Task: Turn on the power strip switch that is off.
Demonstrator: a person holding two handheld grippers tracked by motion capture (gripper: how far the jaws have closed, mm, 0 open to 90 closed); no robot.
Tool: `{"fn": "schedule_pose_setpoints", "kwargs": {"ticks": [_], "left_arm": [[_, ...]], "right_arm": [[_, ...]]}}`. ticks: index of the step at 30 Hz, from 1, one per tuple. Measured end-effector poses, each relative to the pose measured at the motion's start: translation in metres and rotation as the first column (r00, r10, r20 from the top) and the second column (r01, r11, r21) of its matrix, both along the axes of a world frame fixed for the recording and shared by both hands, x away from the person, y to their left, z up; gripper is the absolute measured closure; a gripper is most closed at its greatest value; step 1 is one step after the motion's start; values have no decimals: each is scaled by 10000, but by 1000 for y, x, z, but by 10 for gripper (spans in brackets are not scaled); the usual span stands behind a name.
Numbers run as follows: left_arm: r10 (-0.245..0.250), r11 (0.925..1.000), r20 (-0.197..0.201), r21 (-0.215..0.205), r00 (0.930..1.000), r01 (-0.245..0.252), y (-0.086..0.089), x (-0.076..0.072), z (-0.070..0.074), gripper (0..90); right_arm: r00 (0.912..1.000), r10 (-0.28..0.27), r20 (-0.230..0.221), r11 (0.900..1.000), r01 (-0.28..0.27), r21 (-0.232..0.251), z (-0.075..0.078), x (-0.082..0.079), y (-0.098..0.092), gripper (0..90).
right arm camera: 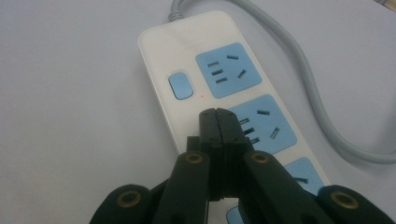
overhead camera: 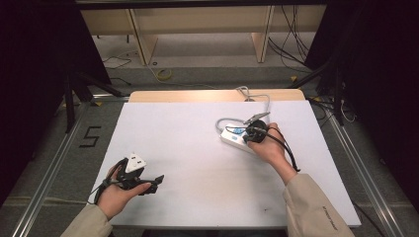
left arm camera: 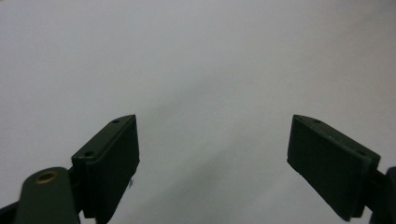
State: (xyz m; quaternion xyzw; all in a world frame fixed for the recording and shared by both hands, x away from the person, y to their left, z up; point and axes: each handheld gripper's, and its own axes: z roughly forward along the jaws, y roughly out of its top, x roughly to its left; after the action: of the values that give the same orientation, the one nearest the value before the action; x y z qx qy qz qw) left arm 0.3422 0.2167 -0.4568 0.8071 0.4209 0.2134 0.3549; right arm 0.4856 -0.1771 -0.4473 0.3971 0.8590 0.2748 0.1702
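A white power strip [overhead camera: 234, 138] [right arm camera: 201, 70] with blue sockets and a blue switch [right arm camera: 180, 86] lies on the white table [overhead camera: 197, 148], right of centre. Its grey cable [right arm camera: 303, 79] curls off toward the far edge. My right gripper [overhead camera: 247, 134] [right arm camera: 217, 114] hovers over the strip with its jaws shut together and nothing between them; the tips sit just below the switch, beside the second socket. My left gripper [overhead camera: 155, 183] [left arm camera: 212, 154] rests near the table's front left, its jaws wide open over bare tabletop, holding nothing.
The table's wooden far edge [overhead camera: 212, 95] borders a floor with loose cables [overhead camera: 163, 74]. Wooden table legs [overhead camera: 143, 39] stand farther back. Dark curtains flank both sides.
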Motion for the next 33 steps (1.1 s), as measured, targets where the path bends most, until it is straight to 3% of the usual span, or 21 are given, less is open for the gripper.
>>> {"fn": "schedule_pose_setpoints", "kwargs": {"ticks": [33], "left_arm": [[-17,10000,-9,60,10000,17,0,0,0,164]], "right_arm": [[9998,-41,-195,9972,26,-752,2,3,11,900]]}}
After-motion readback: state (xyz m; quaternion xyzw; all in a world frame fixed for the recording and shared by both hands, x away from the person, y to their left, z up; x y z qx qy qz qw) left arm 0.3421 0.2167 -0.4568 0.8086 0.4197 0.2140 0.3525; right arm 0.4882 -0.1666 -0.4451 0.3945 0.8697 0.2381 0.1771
